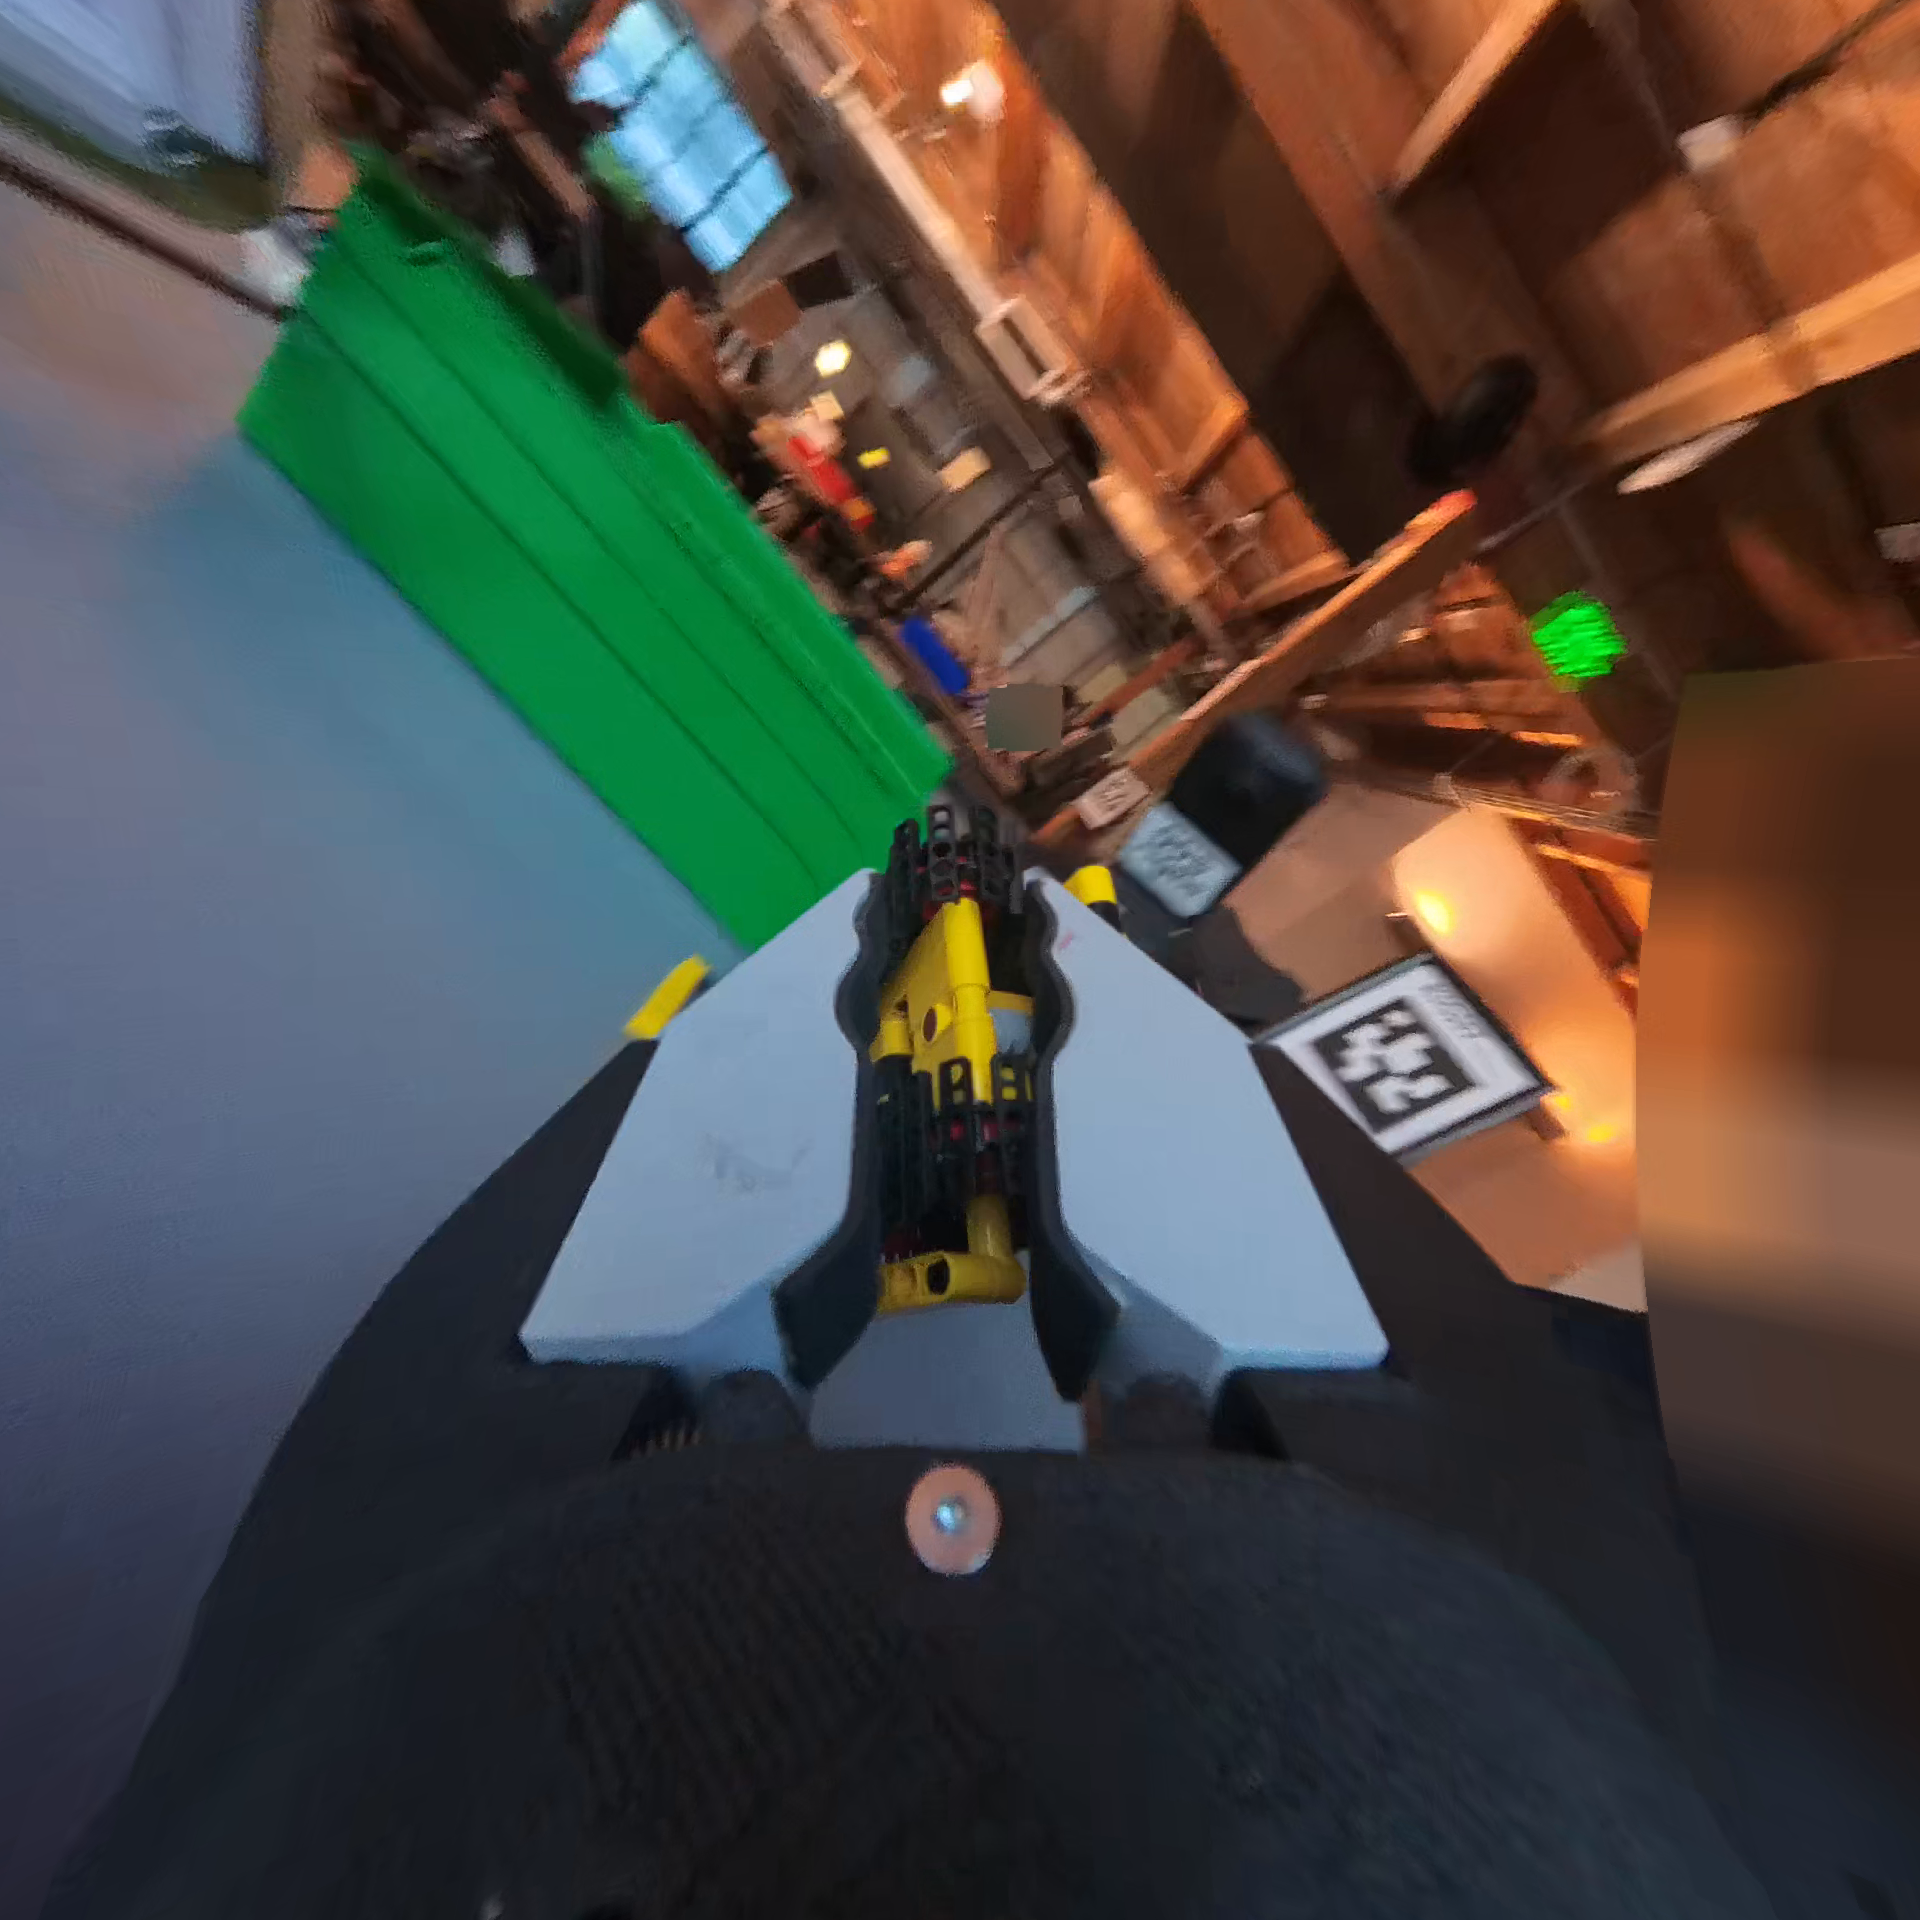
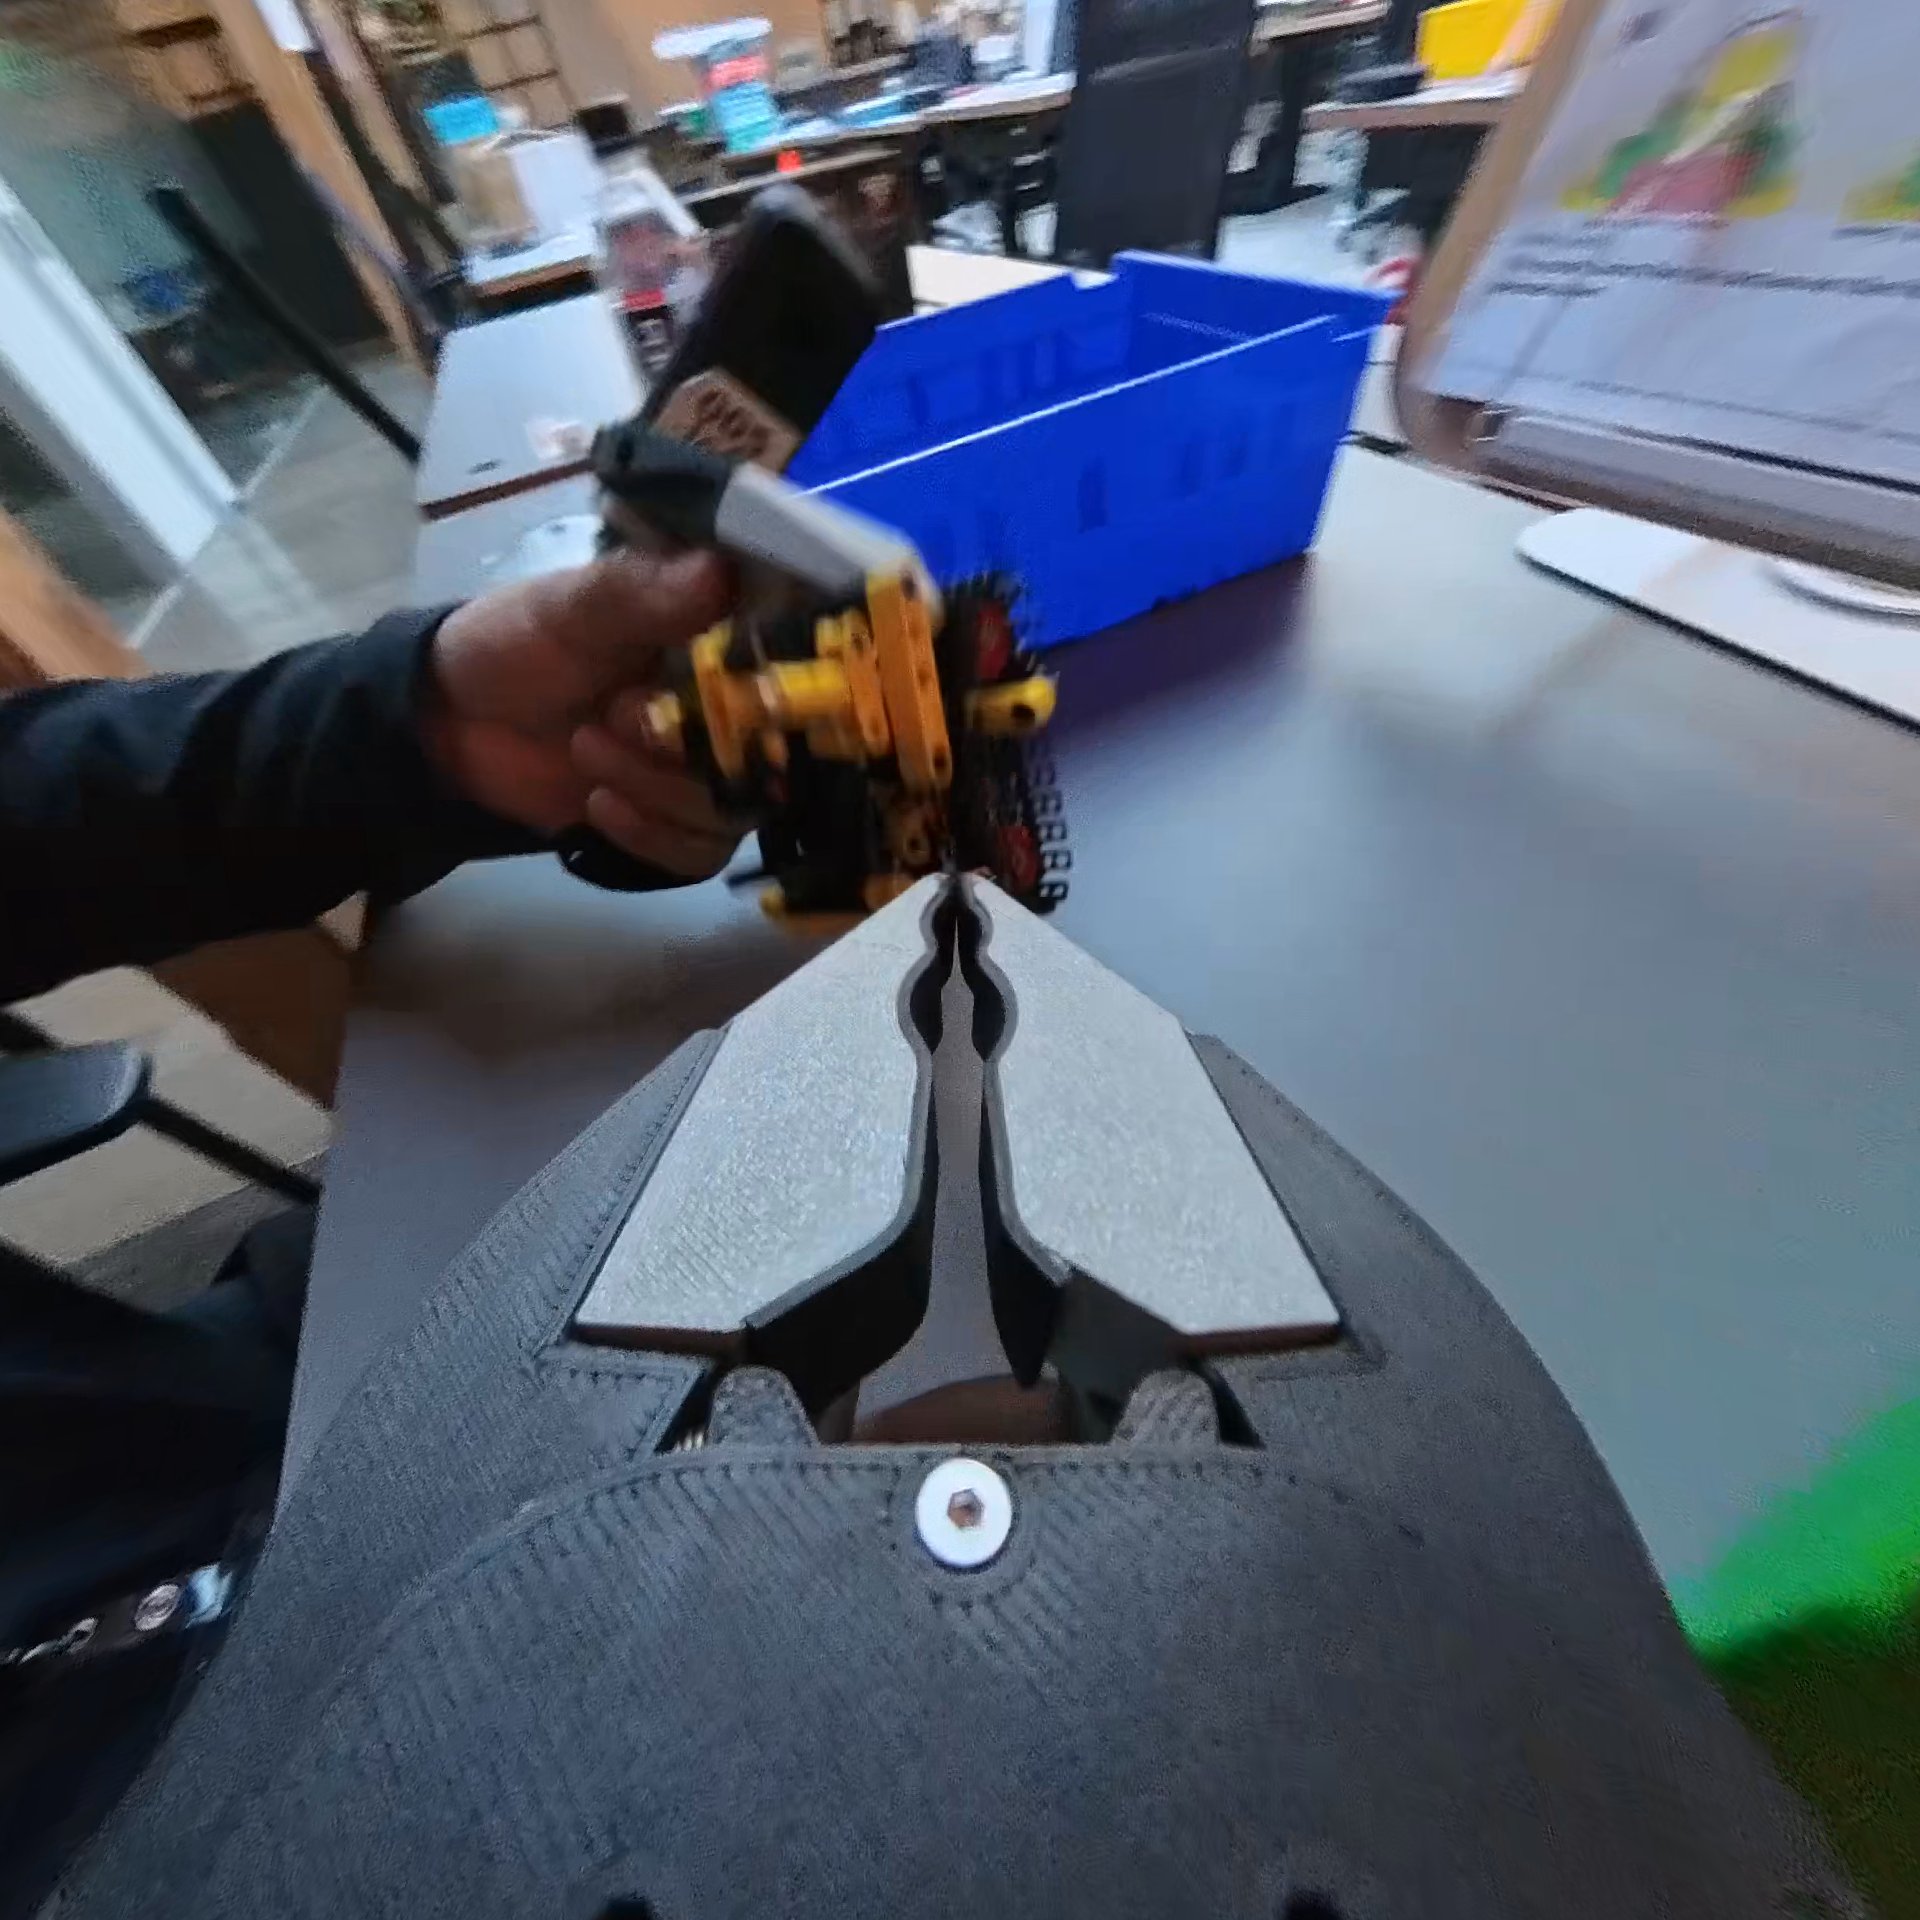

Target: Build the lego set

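My left gripper (image 1: pixel 951 883) is shut on a yellow and black lego model (image 1: pixel 951 997), which fills the gap between its pads and sticks out past the tips. The right wrist view shows the same model (image 2: pixel 862 748) held up above the dark table (image 2: pixel 1455 883) by the left gripper (image 2: pixel 800 530), with a person's hand (image 2: pixel 561 707) behind it. My right gripper (image 2: pixel 956 883) is shut, its tips right at the model's lower edge next to the black track. I cannot tell whether anything is pinched between them.
A blue bin (image 2: pixel 1091 457) stands on the table behind the model. A screen (image 2: pixel 1683 229) stands at the right. A green bin (image 1: pixel 540 520) lies left of my left gripper. A black and white marker tag (image 1: pixel 1403 1060) is to its right.
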{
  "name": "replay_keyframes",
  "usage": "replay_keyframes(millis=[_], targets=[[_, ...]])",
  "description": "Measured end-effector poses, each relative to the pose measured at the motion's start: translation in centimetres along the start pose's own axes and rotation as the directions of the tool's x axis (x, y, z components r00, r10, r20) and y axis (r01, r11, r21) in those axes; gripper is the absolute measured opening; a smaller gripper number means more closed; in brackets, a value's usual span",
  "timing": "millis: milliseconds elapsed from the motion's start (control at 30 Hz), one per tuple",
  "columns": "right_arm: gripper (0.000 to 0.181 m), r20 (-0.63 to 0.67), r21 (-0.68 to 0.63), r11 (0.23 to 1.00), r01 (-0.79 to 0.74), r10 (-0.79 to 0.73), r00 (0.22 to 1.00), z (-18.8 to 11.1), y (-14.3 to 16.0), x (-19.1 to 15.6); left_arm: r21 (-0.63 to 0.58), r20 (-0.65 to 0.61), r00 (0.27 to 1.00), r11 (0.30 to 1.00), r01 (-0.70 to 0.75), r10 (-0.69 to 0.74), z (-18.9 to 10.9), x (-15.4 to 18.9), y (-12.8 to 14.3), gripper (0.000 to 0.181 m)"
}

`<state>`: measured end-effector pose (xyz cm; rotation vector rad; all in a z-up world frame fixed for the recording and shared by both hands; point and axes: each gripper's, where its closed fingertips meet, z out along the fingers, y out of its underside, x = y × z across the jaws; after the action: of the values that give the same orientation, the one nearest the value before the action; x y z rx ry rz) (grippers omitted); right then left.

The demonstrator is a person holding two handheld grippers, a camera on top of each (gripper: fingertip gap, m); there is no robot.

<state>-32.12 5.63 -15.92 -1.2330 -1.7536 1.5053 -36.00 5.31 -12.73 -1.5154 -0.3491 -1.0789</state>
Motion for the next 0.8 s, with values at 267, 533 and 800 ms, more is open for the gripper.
replay_keyframes(millis=[267,533,800], targets=[[0.071,-0.238,-0.283,0.920,0.270,-0.340,0.910,0.8,3.5,0.2,-0.084,0.375,0.925,0.992,0.098,-0.060,0.4,-6.9,4.0,0.057],[0.042,-0.212,-0.423,0.882,0.209,-0.321,0.923,3.1,5.2,0.2,-0.064,0.285,0.949,0.986,0.157,-0.132,0.7,-5.3,4.6,0.061],[0.019,0.167,-0.641,0.660,0.391,-0.377,0.911,0.1,3.2,0.7,-0.228,0.178,0.967,0.964,-0.138,0.180,-2.2,-0.8,6.6,0.074]])
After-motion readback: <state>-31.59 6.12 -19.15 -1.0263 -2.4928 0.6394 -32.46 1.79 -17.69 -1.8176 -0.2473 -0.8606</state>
